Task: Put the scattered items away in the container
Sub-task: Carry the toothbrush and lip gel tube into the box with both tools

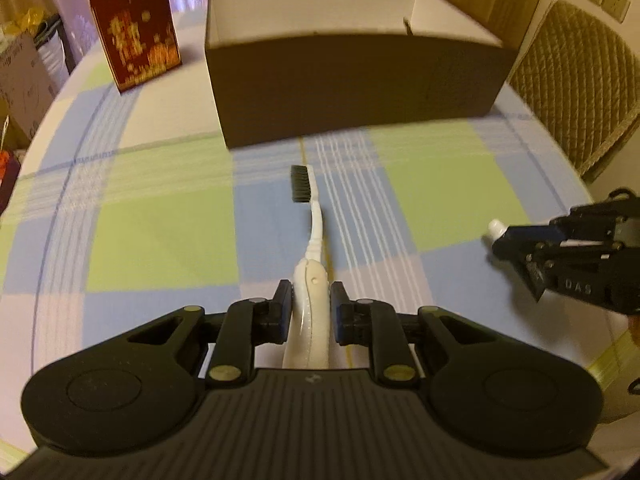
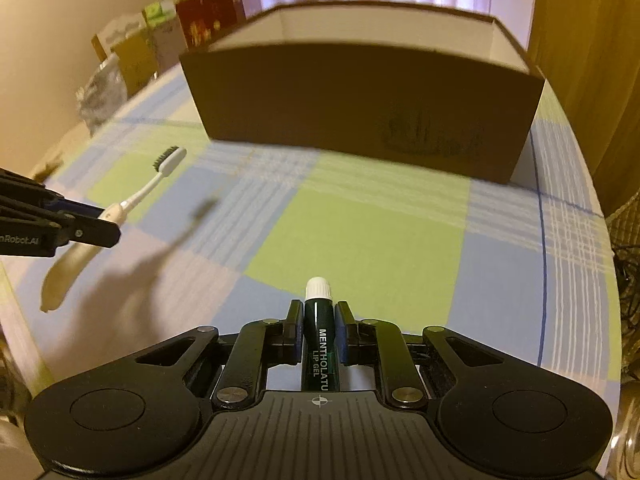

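My left gripper point(image 1: 311, 294) is shut on the handle of a white toothbrush point(image 1: 313, 236) with dark bristles, held above the checked tablecloth and pointing at the brown cardboard box point(image 1: 360, 84). In the right wrist view the same toothbrush point(image 2: 136, 196) hangs off the table, casting a shadow, with the left gripper point(image 2: 94, 226) at the left edge. My right gripper point(image 2: 319, 316) is shut on a dark green lip gel tube point(image 2: 319, 344) with a white cap. From the left wrist view that tube point(image 1: 498, 229) pokes out of the right gripper point(image 1: 506, 244). The open box point(image 2: 360, 100) stands ahead.
A red patterned carton point(image 1: 136, 36) stands left of the box. A quilted chair back point(image 1: 576, 80) sits at the table's right edge. Boxes and bags point(image 2: 128, 56) are stacked beyond the table's left side. The round table's edge point(image 2: 600, 208) curves close on the right.
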The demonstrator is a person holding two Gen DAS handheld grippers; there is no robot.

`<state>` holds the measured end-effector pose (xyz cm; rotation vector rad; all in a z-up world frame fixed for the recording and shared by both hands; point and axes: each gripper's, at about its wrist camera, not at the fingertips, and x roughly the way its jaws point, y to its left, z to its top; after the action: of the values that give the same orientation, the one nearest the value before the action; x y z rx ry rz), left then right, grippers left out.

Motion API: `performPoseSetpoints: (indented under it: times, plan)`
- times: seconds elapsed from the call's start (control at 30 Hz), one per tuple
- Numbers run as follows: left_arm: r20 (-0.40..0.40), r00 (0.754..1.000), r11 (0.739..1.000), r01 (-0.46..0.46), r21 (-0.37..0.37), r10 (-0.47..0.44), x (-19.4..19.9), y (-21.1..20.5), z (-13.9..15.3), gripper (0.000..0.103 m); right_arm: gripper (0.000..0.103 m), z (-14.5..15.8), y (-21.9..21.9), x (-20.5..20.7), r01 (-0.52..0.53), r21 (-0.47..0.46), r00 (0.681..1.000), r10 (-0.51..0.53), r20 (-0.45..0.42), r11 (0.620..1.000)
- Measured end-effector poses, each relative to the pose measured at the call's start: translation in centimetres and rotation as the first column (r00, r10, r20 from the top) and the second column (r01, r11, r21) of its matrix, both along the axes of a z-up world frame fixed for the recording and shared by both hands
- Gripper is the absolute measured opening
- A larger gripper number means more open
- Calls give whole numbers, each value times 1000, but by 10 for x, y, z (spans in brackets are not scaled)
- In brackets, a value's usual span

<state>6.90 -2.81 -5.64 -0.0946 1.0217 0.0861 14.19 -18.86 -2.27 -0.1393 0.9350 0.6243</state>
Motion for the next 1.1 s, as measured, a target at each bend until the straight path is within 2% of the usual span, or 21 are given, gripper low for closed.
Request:
performPoseSetpoints:
  times: [0.27,0.6,1.1]
  plan:
    - [97,995,999,33,-4,-33,20,2,35,16,18,40,0,16,25,81,997,-30,66,996]
    - [218,974,998,67,3,-66,61,10,77,16,18,76,5,42,23,141,990,-42,137,990]
    - [323,945,998,54,22,-58,137,38,116,16,18,124,20,125,30,252,966,-92,240,967]
